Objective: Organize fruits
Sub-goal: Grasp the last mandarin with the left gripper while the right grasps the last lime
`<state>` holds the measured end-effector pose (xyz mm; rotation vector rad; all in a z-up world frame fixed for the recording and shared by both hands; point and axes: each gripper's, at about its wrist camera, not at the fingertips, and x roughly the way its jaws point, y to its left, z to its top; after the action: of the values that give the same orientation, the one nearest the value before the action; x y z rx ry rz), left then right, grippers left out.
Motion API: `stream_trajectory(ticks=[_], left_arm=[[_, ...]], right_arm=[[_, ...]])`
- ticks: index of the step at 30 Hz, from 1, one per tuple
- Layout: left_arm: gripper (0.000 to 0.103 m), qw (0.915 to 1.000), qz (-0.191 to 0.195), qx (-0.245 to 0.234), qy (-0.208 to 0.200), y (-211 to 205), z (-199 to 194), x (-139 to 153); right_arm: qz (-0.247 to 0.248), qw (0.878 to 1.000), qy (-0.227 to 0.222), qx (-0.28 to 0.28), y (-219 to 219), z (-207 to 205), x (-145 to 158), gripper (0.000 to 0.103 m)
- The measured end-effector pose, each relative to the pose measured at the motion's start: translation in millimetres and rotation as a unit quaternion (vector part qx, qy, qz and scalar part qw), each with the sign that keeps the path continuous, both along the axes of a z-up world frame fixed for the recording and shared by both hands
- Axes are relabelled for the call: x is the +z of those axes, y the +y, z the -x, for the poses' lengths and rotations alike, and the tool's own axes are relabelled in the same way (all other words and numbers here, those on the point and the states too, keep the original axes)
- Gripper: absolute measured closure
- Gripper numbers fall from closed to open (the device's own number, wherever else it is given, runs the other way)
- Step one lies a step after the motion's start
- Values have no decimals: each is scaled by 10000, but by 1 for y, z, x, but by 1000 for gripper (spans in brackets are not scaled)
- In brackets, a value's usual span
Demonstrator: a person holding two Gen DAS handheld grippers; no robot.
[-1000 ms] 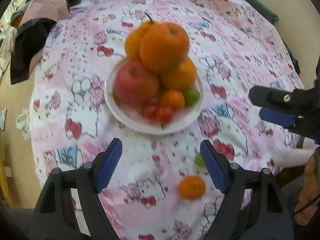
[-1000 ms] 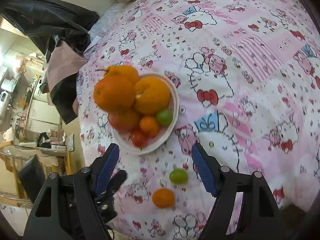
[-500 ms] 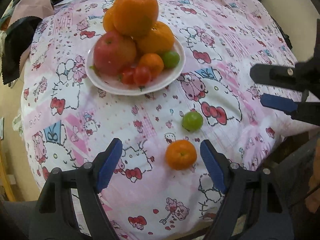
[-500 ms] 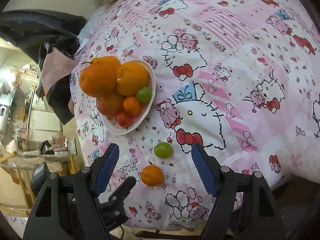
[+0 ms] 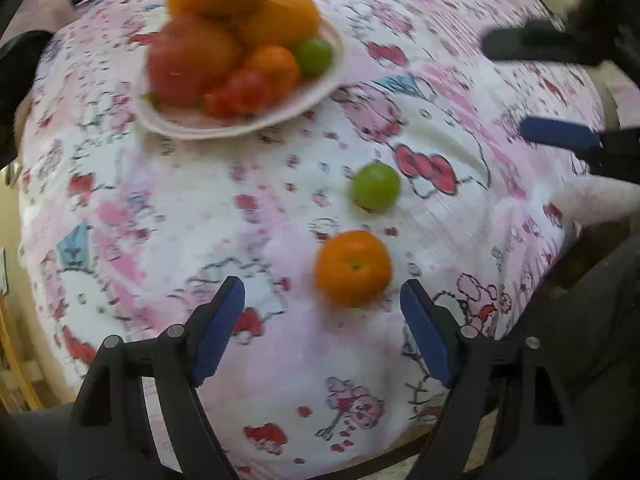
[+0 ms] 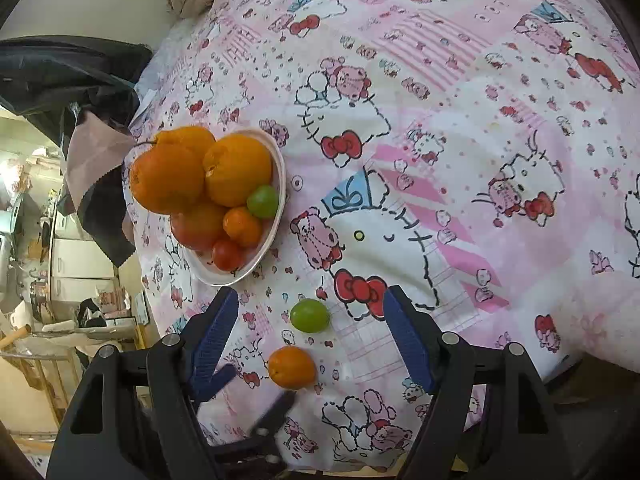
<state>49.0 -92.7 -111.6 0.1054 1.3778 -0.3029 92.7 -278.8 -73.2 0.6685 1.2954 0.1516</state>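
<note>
Both grippers have dropped toward the two loose fruits since a second ago: the plate [image 5: 280,116] has slid to the top of the left view, and the small orange [image 5: 353,267], earlier low beside the right pad, now sits just ahead of the left gripper [image 5: 322,322], nearer its right pad. Green fruit [image 5: 376,192] lies farther ahead, close to the orange but apart. In the right view, green fruit [image 6: 310,315] sits between the pads of the right gripper [image 6: 310,330], orange [image 6: 292,366] nearer the wrist. Both grippers spread wide, nothing pinched. Likely each lines up on one stray to return to the plate [image 6: 276,152]. Left view blurred; top orange cut off by frame edge. Contact with the patterned bed cover [image 6: 440,120] unclear; lower plate fruits hidden under the pile.
</note>
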Motion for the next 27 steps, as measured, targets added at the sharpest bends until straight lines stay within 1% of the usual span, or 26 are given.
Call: stream_trajectory(ticks=[4, 5, 6, 7, 8, 11, 15, 17, 19, 23, 27], left_arm=[[27, 9999, 55, -101, 59, -12, -4, -12], [37, 9998, 52, -166, 34, -15, -4, -13], [63, 9997, 37, -223, 19, -16, -5, -15], [62, 9996, 28, -269, 64, -17, -6, -17], [63, 9997, 113, -228, 67, -14, -7, -16], [63, 9998, 185, -63, -34, -7, -9, -7], [63, 9989, 72, 364, -295, 15, -12, 9], [63, 9968, -7, 675, -418, 30, -15, 16], [63, 9948, -54, 889, -496, 42, -16, 19], [63, 9889, -118, 1384, -528, 70, -21, 19], [63, 9851, -135, 1643, -500, 85, -24, 18]], right_arm=[[125, 9999, 6, 104, 5, -1, -2, 25], [185, 9998, 8, 117, 5, -1, -3, 25], [229, 9997, 9, 119, 5, -1, -4, 25], [319, 9994, 31, 117, 5, -1, -6, 25], [380, 9991, 88, 144, 6, -2, -10, 25], [369, 9988, 196, 252, 10, -4, -18, 25], [379, 9979, 271, 449, 21, -8, -26, 25], [497, 9963, 299, 640, 31, -11, -31, 25], [764, 9925, 380, 874, 44, -13, -38, 25], [1399, 9767, 436, 1570, 80, -17, -49, 26], [1751, 9635, 376, 1991, 105, -16, -58, 29]])
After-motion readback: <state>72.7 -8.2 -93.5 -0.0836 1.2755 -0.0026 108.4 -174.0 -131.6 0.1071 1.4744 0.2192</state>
